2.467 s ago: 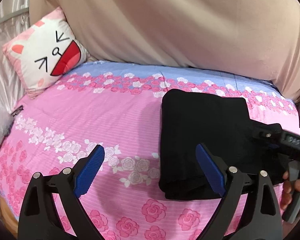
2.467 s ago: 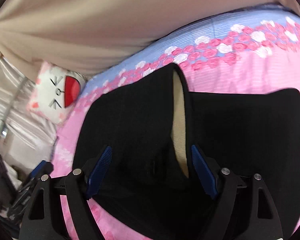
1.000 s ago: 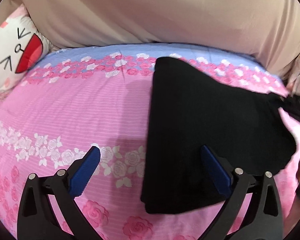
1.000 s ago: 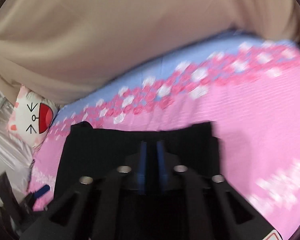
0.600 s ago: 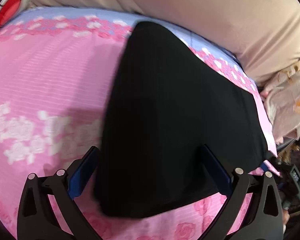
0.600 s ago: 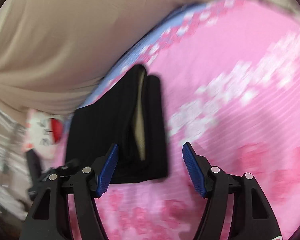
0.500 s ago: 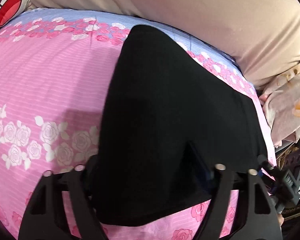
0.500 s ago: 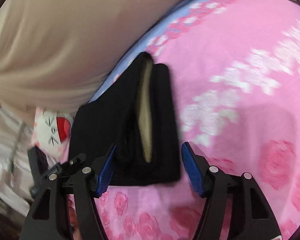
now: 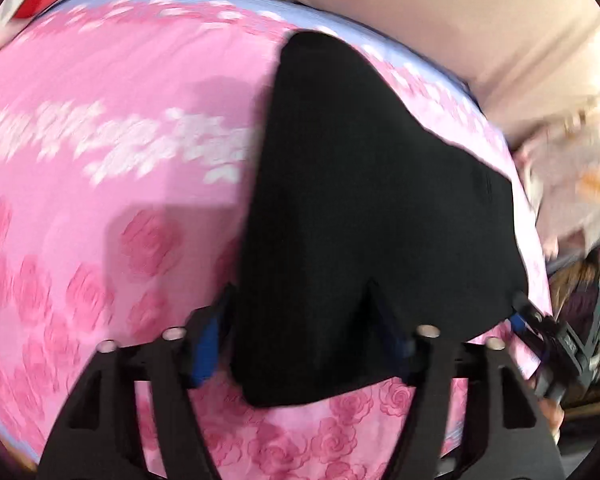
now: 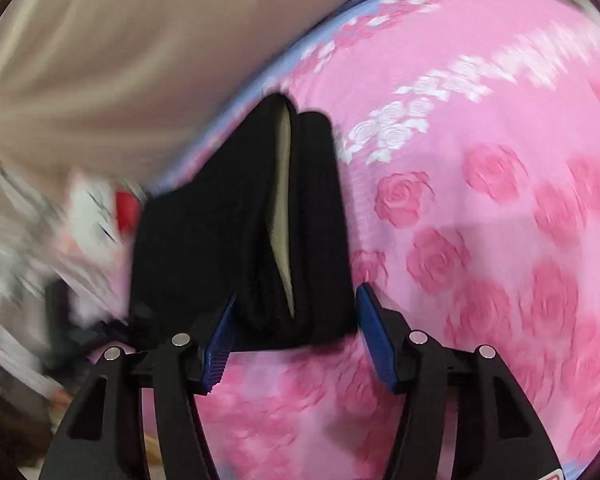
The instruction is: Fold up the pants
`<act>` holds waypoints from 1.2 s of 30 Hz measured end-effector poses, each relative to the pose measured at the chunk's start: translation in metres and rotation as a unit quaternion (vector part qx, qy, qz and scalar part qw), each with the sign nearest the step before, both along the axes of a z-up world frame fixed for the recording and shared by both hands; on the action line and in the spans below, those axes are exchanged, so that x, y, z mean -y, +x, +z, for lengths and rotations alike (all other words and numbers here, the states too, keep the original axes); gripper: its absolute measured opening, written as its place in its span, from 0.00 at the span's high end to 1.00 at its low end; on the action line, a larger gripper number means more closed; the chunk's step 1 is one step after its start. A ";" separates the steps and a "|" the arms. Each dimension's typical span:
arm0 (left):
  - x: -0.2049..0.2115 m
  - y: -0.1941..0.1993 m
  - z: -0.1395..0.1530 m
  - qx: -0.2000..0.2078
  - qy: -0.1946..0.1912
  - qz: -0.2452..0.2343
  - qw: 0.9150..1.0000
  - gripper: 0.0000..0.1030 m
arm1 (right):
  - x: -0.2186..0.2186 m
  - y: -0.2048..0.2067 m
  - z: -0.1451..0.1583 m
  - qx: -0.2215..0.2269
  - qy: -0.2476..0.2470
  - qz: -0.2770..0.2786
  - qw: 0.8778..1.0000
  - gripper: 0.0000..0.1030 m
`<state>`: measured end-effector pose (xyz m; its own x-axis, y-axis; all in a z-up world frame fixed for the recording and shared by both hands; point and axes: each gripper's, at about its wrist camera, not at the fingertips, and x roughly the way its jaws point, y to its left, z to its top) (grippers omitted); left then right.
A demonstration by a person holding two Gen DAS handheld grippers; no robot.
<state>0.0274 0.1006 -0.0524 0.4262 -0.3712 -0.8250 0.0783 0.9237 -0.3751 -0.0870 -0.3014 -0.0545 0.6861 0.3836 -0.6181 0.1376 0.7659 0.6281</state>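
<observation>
1. The pants [image 9: 372,208] lie folded in a compact stack on the bed [image 9: 100,216].
2. My left tongs [image 9: 300,340] straddle their near edge, part-closed, not gripping.
3. My right tongs [image 10: 296,344] gape around the other end [image 10: 260,216].
4. Perhaps one fold or tidying remains.

I see a bed under a pink rose-print sheet [image 9: 100,184] with a pale blue band at its far edge; beyond it hangs a beige curtain [image 10: 132,48] — a cartoon-face cushion [image 10: 96,208] sits blurred beside it.
</observation>
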 end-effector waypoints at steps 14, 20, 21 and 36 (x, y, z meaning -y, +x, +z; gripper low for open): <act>-0.048 -0.019 0.096 0.196 0.158 0.134 0.959 0.06 | -0.245 0.173 0.055 0.047 -0.213 0.260 0.941 0.94; -0.064 -0.009 0.070 0.181 0.208 0.129 0.953 0.06 | -0.291 0.221 0.008 0.018 -0.222 0.270 0.937 0.97; -0.065 -0.007 0.068 0.179 0.210 0.126 0.953 0.06 | -0.289 0.219 0.011 0.019 -0.219 0.269 0.938 0.97; -0.025 0.031 0.040 0.145 0.254 0.068 0.954 0.06 | -0.256 0.216 0.038 0.032 -0.234 0.198 0.951 0.92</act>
<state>0.0586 0.1258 -0.0124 0.6803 0.1205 -0.7229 -0.0236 0.9895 0.1427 0.1294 -0.0454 -0.0164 0.5868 0.3124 -0.7470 -0.2470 0.9477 0.2023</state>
